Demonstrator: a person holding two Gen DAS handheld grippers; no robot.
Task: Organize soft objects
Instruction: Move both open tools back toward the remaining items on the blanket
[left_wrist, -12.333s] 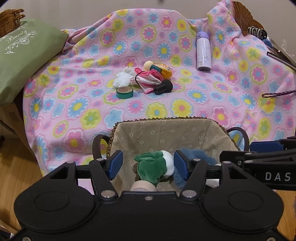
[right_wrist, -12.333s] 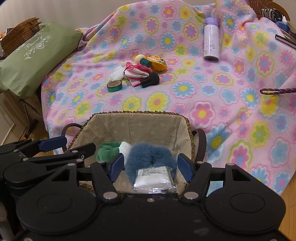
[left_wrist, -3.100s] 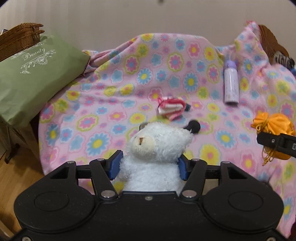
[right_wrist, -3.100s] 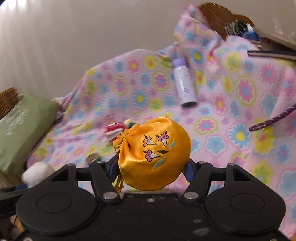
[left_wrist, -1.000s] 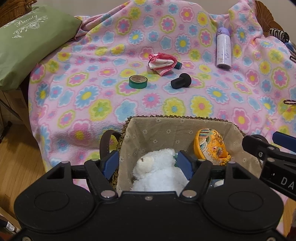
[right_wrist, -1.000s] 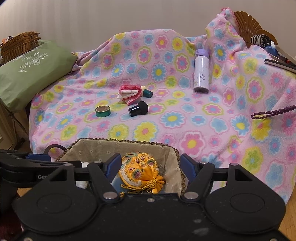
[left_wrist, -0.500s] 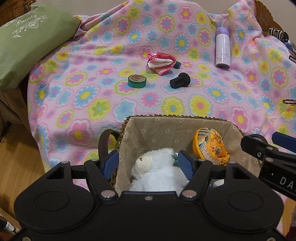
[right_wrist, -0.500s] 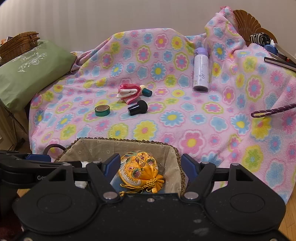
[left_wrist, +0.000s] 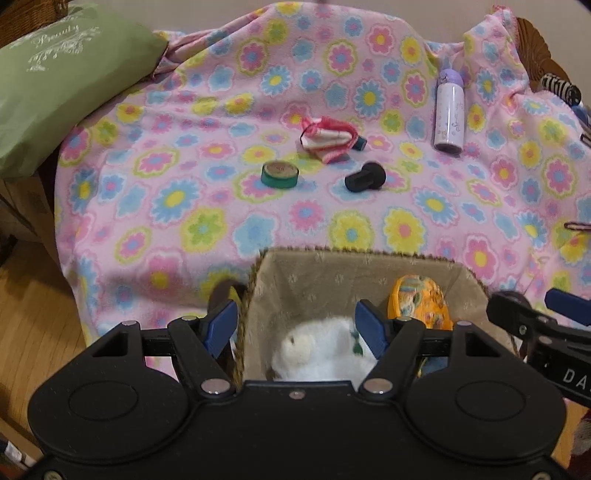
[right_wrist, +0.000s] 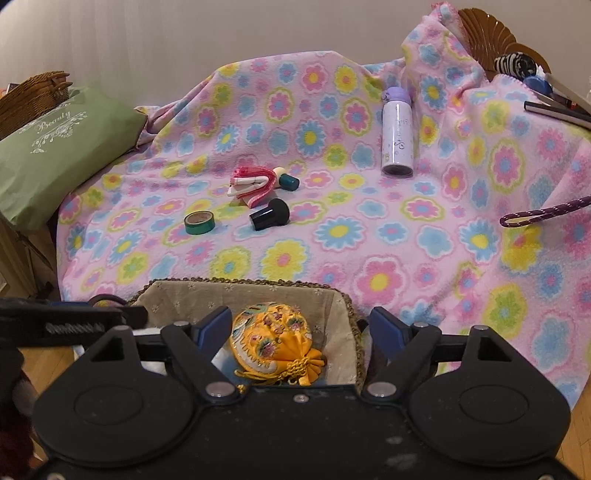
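Note:
A cloth-lined wicker basket (left_wrist: 354, 271) stands at the near edge of the flowered blanket; it also shows in the right wrist view (right_wrist: 258, 291). A white plush bear (left_wrist: 317, 350) lies in it under my left gripper (left_wrist: 297, 325), which is open and empty above it. An orange drawstring pouch (right_wrist: 275, 338) lies in the basket's right side, also seen in the left wrist view (left_wrist: 419, 304). My right gripper (right_wrist: 301, 326) is open and empty over the pouch. A red-and-white folded cloth (left_wrist: 327, 142) (right_wrist: 253, 182) lies farther back on the blanket.
On the blanket lie a green tape roll (left_wrist: 279, 174), a black knob (left_wrist: 365, 178), a teal-capped item (right_wrist: 286, 180) and a lilac bottle (right_wrist: 397, 134). A green pillow (left_wrist: 55, 74) sits left. A purple cord (right_wrist: 543, 214) and clutter lie right. Wooden floor lies below.
Both grippers have opened wider and pulled slightly back from the basket. The bear and the pouch stay lying in the basket.

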